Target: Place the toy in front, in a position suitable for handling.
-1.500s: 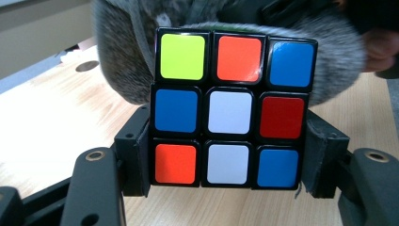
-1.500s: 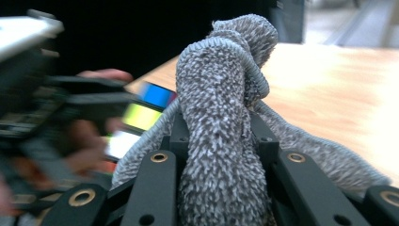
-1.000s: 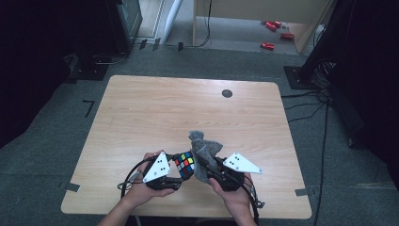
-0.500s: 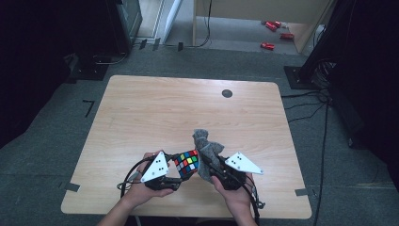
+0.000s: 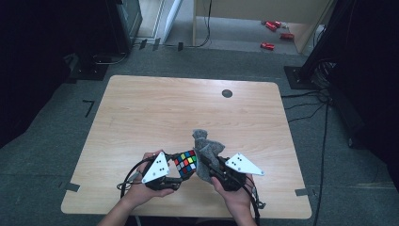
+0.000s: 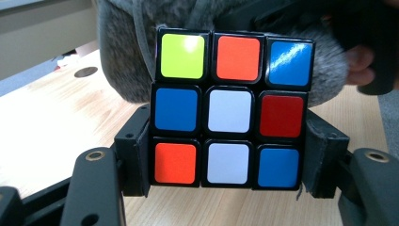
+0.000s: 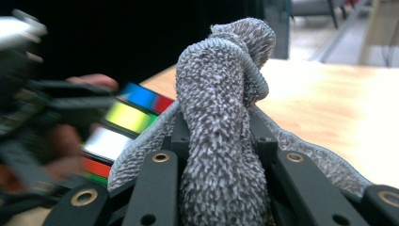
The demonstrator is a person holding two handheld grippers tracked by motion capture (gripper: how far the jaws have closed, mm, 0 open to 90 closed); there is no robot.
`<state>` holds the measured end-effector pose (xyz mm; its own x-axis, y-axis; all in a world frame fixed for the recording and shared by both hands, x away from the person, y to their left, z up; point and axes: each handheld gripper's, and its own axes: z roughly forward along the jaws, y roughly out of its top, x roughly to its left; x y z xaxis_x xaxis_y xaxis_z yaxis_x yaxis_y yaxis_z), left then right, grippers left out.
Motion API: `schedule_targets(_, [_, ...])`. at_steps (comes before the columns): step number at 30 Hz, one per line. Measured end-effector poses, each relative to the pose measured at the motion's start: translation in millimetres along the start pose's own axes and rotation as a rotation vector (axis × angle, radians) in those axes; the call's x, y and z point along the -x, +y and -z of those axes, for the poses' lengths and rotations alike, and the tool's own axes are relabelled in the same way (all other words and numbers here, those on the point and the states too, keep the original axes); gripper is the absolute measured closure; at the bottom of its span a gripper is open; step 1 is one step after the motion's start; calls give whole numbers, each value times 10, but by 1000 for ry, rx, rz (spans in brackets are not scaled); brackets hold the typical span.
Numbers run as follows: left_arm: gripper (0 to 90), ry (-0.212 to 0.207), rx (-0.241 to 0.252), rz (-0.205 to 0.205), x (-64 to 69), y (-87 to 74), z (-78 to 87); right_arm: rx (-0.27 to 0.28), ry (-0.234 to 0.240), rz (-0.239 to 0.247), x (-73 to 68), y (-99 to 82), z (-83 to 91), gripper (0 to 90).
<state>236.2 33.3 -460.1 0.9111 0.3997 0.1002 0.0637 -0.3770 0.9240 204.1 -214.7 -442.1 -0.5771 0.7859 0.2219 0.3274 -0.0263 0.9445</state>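
The left gripper (image 5: 181, 175) clamps the colour cube (image 5: 185, 163) near the table's (image 5: 141, 113) front edge. The right gripper (image 5: 210, 165) pinches the grey cloth (image 5: 207, 149), which touches the cube.

left gripper (image 5: 181, 170) clamped, right gripper (image 5: 209, 165) clamped

We look down on the desk (image 5: 141, 117) from a fixed camera high above its near edge, facing forward to the floor beyond. Our left gripper view sits very close behind the Rubik's cube (image 6: 229, 108), looking level across the desk. Our right gripper view looks along the grey cloth (image 7: 221, 122), equally close, toward the desk's far edge. All three views share the cube and the cloth at the near edge.
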Motion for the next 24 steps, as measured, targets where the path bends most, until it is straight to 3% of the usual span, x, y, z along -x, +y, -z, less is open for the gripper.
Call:
schedule_targets(3, [341, -1, -10, -4, 10, -14, -17, 27, 63, 43, -155, 54, 20, 709])
schedule_targets(6, [341, 6, 3, -3, -1, 2, 13, 24, 69, 87, -230, 51, -2, 711])
schedule_targets(7, [341, 4, 11, 1, -9, 4, 26, 25, 65, 69, -201, 43, -7, 712])
schedule_targets(11, [341, -12, 63, 45, -70, 18, 92, 10, -34, -20, 68, -5, 14, 716])
schedule_targets(14, [341, -20, 93, 78, -116, 19, 130, 24, -51, -14, 166, -23, 24, 715])
schedule_targets(17, [341, -29, 126, 122, -174, 23, 176, 34, -8, 89, 149, -50, -30, 717])
schedule_targets(20, [341, -45, 154, 163, -238, 31, 233, 5, 4, 177, 107, -114, -99, 718])
schedule_targets(24, [341, -48, 164, 182, -286, 30, 271, -15, 44, 272, 58, -183, -174, 717])
